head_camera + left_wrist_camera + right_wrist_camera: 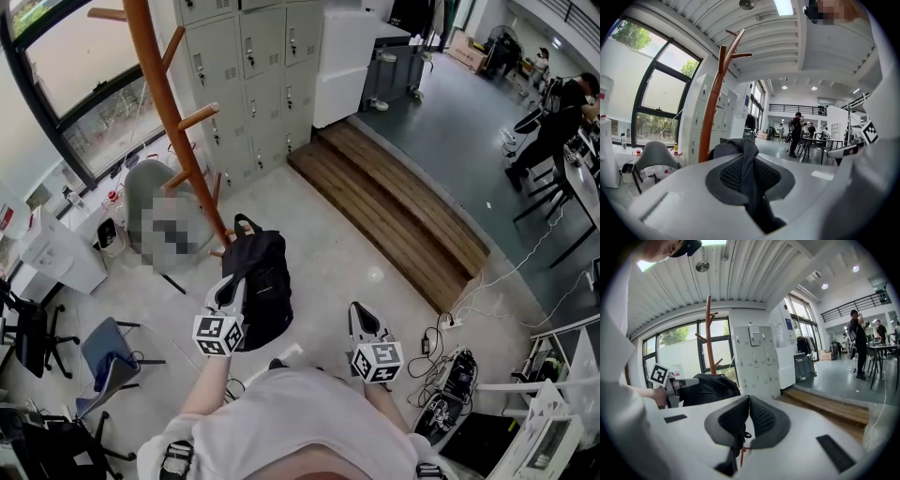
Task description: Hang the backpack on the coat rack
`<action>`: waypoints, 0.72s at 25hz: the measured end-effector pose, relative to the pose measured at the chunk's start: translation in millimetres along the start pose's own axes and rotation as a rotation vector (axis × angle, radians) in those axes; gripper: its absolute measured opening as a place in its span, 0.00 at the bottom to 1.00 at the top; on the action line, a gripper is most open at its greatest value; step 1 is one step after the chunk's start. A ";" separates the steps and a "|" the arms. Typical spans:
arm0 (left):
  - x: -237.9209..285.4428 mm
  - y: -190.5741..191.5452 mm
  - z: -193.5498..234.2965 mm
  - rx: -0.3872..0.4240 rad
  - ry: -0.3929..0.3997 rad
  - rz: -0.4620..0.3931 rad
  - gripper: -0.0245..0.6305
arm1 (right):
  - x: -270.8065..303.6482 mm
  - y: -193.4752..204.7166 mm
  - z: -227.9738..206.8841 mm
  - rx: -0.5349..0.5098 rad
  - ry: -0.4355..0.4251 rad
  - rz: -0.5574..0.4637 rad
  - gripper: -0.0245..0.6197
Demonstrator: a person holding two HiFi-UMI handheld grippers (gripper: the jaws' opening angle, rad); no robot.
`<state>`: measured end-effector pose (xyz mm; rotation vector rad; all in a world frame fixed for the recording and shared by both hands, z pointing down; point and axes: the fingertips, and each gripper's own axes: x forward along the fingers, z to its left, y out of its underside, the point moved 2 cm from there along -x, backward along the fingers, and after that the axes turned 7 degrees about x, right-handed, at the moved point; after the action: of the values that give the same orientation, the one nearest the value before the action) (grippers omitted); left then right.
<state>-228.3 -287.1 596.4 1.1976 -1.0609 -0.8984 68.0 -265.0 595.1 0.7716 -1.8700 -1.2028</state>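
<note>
Left tongs (230, 290) grip the backpack (264, 281) near the coat rack (167, 103).

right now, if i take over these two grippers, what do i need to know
Left gripper: fingers shut on a strap of the backpack.
Right gripper: fingers together, empty, to the backpack's right.
Backpack: low by the coat rack, on no peg.
Done: strap gripped.
Left: raise it and hook its top loop over a peg.

The backpack (262, 291) is matt black cloth; the coat rack (161, 94) smooth varnished wood.
</note>
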 end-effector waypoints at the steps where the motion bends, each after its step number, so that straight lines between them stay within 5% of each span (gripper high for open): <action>1: 0.2 3.5 0.2 -0.006 -0.001 0.008 0.10 | -0.2 0.2 -0.2 0.000 0.001 0.001 0.05; 18: 0.0 77.8 14.8 -0.117 -0.023 0.181 0.10 | 2.6 4.5 3.7 0.002 -0.014 0.017 0.05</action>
<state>-242.8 -278.6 673.8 0.9802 -1.1013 -0.8229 63.1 -263.8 599.0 0.7486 -1.8859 -1.1981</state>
